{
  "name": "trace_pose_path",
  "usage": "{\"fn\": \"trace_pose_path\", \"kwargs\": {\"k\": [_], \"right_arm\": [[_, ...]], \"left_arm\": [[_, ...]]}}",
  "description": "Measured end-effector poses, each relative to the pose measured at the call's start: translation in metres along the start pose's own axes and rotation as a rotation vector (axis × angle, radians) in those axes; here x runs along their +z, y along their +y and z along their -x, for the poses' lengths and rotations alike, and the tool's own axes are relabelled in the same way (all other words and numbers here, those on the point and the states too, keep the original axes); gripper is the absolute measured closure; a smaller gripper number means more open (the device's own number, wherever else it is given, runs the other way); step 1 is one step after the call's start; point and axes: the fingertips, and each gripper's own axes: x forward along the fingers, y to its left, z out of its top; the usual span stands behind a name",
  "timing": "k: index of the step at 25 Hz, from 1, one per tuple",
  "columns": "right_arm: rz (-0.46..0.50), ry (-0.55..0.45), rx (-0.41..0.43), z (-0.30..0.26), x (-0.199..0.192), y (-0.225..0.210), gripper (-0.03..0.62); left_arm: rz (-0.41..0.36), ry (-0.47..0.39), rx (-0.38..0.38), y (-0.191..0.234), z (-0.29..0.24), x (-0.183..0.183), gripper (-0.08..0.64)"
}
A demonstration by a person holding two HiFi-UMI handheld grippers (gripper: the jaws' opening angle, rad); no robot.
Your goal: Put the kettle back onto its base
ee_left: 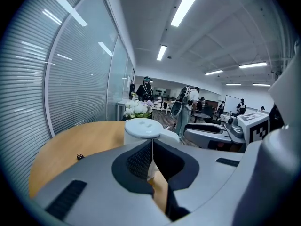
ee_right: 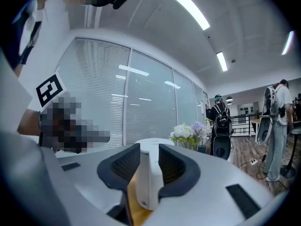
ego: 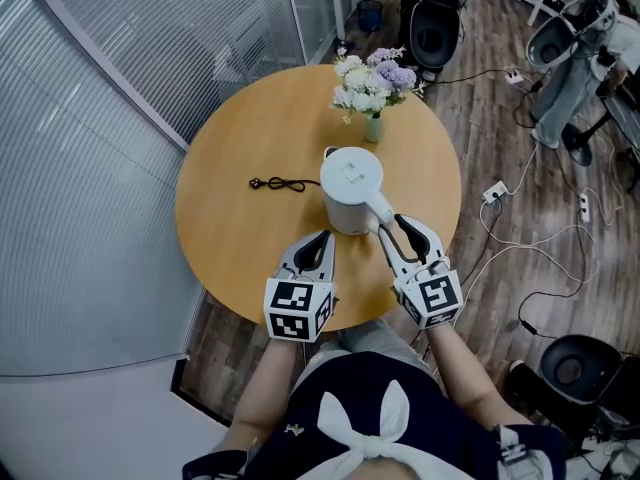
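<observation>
— Toward the near side of the table (ego: 235, 248), just in front of the vase of flowers (ego: 372, 118): kettle (ego: 352, 180), white, upright, lid down, handle (ego: 384, 214) pointing back at the person.
— On the base yet?
— Hard to say. No clear sight of a base from above; possibly hidden under the body. Only a black cord (ego: 280, 184) with its plug lying on the wood to the left, running toward the kettle.
— And the grip?
— Right gripper (ego: 395, 230) clamped on the handle, one pad on each side, white bar filling the gap. Left gripper (ego: 323, 238) pinched together on nothing, hovering just beside the body on the left, not touching.
— Feel of the thing?
— Probably a stiff plastic shell, smooth, likely a bit slick against the pads. Weight unknown: light if dry, noticeably heavier with water inside, and no telling from outside.
— So where to hold?
— Right where held now, on the handle, preferably high up near the body. Carried from one side like that, likely to sag spout-down, so worth keeping the wrist firm and the lid level.
— Risks?
— Twisting in the pads, slopping water, clipping the vase behind. Best lowered straight and slow, then let go only once seated flat. Could also use the closed left gripper to steady the side.
</observation>
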Motion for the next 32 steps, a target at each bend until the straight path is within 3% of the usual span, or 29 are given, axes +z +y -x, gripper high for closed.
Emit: {"fn": "trace_pose_path", "kwargs": {"k": [6,11,32], "right_arm": [[-0.022,-0.023,-0.022,0.017,0.015,0.011,0.564],[-0.033,-0.015,-0.003,0.026,0.018,0.023,0.569],[-0.028,0.010,0.027,0.052,0.028,0.038,0.569]], "left_arm": [[-0.062,-0.026,-0.022,-0.027,0.008,0.009,0.532],[-0.023,-0.038,-0.044,-0.041,0.017,0.010,0.534],[-0.012,-0.097,0.000,-0.063,0.043,0.019,0.534]]}}
